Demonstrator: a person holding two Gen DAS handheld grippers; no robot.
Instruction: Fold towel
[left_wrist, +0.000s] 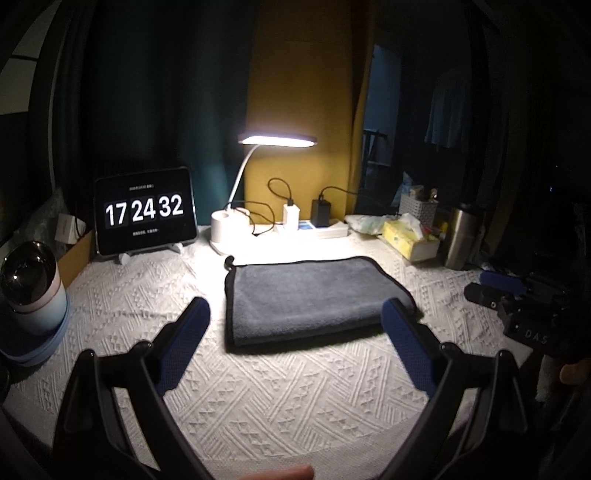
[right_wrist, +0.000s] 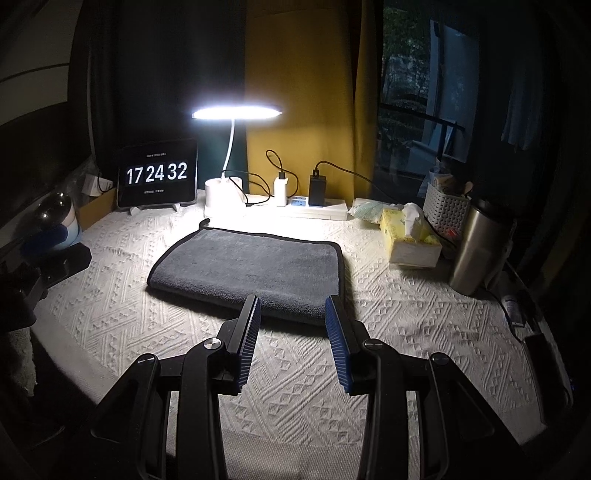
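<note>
A grey towel (left_wrist: 310, 295) with dark trim lies folded flat on the white textured tablecloth (left_wrist: 258, 398), in the middle under the lamp. It also shows in the right wrist view (right_wrist: 251, 269). My left gripper (left_wrist: 295, 314) is wide open and empty, held just in front of the towel's near edge. My right gripper (right_wrist: 293, 306) is open and empty, its fingertips at the towel's near right edge. The right gripper shows at the right edge of the left wrist view (left_wrist: 517, 295). The left gripper shows at the left edge of the right wrist view (right_wrist: 44, 251).
At the back stand a tablet clock (left_wrist: 144, 214), a lit desk lamp (left_wrist: 277, 140), and a power strip with chargers (left_wrist: 314, 225). A tissue box (right_wrist: 410, 240), a basket (right_wrist: 447, 210) and a steel flask (right_wrist: 476, 251) stand at the right. A round mug (left_wrist: 29, 284) stands at the left.
</note>
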